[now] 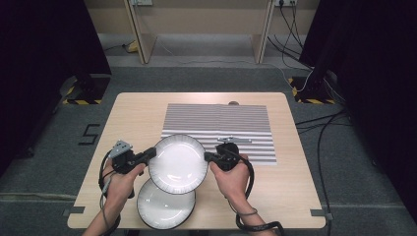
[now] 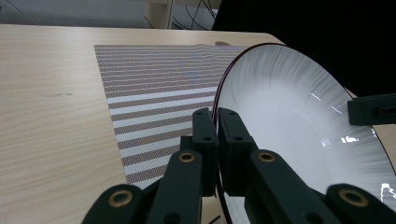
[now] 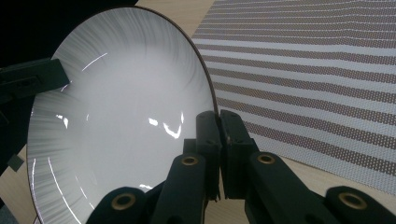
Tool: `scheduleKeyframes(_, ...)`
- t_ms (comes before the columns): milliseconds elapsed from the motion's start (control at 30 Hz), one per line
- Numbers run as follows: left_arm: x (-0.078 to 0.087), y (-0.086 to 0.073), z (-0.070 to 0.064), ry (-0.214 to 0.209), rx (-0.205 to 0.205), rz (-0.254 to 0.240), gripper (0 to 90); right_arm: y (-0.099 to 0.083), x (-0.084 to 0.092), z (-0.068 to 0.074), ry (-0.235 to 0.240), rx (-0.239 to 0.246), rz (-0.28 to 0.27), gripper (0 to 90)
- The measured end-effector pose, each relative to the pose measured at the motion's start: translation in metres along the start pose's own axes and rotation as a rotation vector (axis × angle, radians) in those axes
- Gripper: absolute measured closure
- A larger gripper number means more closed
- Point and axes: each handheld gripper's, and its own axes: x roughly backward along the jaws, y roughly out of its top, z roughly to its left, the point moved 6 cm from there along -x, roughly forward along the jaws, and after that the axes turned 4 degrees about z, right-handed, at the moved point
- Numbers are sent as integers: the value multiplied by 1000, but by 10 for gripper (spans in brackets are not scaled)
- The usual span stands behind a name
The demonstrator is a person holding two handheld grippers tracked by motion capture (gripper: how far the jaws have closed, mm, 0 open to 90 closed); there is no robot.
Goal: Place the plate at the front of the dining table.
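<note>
A white plate with a dark rim point(image 1: 178, 163) hangs above the table, held from both sides. My left gripper point(image 1: 151, 153) is shut on its left rim and my right gripper point(image 1: 208, 157) is shut on its right rim. In the left gripper view the plate point(image 2: 299, 116) stands edge-on, its rim pinched between the black jaws of the left gripper point(image 2: 217, 122). The right gripper view has the plate point(image 3: 121, 112) at left, its rim clamped by the right gripper point(image 3: 218, 122). A second white plate point(image 1: 164, 205) lies flat on the table under the held one, near the front edge.
A striped grey and white mat point(image 1: 219, 129) covers the middle and back right of the wooden table point(image 1: 133, 113). Cables point(image 1: 322, 142) trail on the floor at right. Dark stands flank the table at both back corners.
</note>
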Motion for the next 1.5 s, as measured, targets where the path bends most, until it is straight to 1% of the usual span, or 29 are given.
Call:
scheduleKeyframes(533,-7,8,-2,-7,-1,-10,863,7,3,-5,-16,1,-12,879)
scheduleKeyframes(733,-9,12,-2,-8,-14,-9,863,9,3,-7,-20,-4,-14,879)
scheduleKeyframes(1167,-16,18,-3,-13,-10,-11,862,14,5,-11,-22,-15,-23,879)
scheduleKeyframes(1400,-18,21,-4,-16,-24,-20,862,16,6,-14,-28,-12,-31,879)
scheduleKeyframes(1500,-20,23,-5,-16,-24,-25,863,18,7,-15,-30,-13,-36,879)
